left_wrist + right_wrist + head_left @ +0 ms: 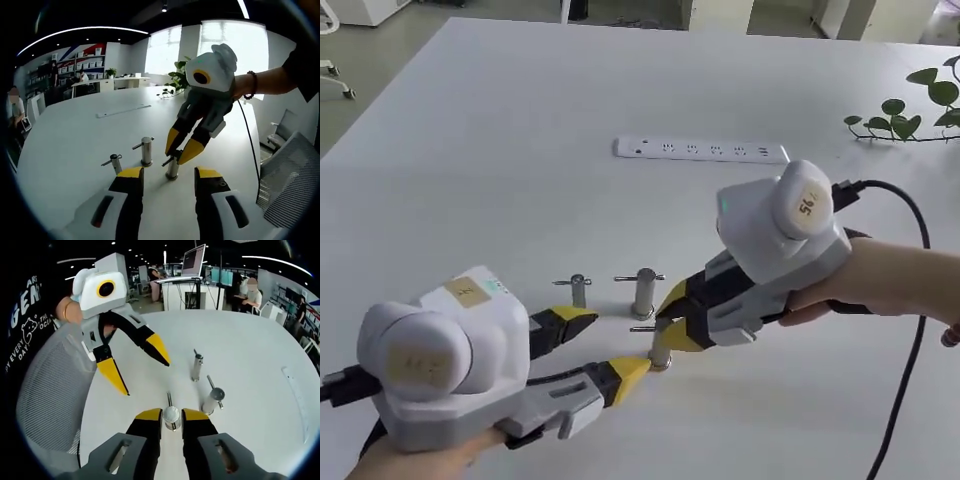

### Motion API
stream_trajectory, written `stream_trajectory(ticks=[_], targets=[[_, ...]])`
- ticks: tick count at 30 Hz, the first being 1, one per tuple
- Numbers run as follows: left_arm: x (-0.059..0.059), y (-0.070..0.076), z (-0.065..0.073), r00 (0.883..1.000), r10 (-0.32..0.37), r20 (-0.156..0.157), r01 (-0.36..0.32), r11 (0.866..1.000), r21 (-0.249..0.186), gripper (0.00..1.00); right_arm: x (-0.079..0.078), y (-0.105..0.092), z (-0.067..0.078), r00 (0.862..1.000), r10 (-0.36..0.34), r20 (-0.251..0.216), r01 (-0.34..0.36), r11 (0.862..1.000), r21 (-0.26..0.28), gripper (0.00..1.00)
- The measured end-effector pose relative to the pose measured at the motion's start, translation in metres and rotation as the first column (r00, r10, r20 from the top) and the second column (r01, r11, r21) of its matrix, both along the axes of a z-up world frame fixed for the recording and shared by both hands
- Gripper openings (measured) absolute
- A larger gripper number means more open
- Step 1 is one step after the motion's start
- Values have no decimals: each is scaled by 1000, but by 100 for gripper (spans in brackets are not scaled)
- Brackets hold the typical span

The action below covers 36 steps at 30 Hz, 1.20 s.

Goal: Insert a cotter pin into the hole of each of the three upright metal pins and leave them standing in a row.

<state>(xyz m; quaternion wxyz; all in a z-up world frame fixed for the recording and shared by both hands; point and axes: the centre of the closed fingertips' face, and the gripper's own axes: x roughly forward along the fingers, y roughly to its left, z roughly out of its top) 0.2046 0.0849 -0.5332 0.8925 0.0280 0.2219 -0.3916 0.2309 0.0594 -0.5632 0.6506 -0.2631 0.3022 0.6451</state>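
Observation:
Three upright metal pins stand close together on the white table (520, 150). The small left pin (579, 290) and the taller middle pin (645, 290) each carry a cotter pin through the top. At the near pin (660, 352), my right gripper (677, 320) comes in from the right, shut on a cotter pin (642, 328) whose leg pokes out the pin's far side (169, 399). Its jaws hug the pin head (171, 417). My left gripper (600, 345) is open, one jaw on each side just short of that pin (172, 169).
A white power strip (700, 150) lies farther back on the table. Plant leaves (910, 115) reach in at the right edge. The right gripper's black cable (920, 300) hangs at the right. A grey mesh chair (50, 390) stands beside the table.

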Motion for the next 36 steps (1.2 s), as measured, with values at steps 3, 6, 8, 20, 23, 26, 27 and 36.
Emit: stream_trajectory(ticks=[3,6,8,20,23,26,27,36], targets=[[-3,3,1,1000,7,1,-7,1000,5,40,-1,-1,-2,1000,6,3,-6,1000,-5,10],[-7,4,1,1000,10,-4,-10,1000,6,40,0,0,-2,1000,8,11,-8,1000,-2,9],[-9,4,2,1000,10,0,-10,1000,11,40,0,-1,-1,1000,10,14,-10,1000,0,9],[-14,10,4,999,34,0,-34,999,11,43,2,-2,0,999,-26,-19,26,1000,6,8],[-15,12,5,999,39,3,-39,999,10,43,1,-3,0,1000,-21,-18,21,1000,9,8],[-15,15,5,999,44,6,-44,999,19,44,2,-4,0,1000,-17,-13,17,1000,11,8],[-16,16,5,999,45,7,-46,999,22,45,2,-5,0,1000,-17,-10,17,1000,11,8],[-12,26,5,997,75,4,-75,997,30,52,13,-15,2,1000,-29,8,29,1000,8,8]])
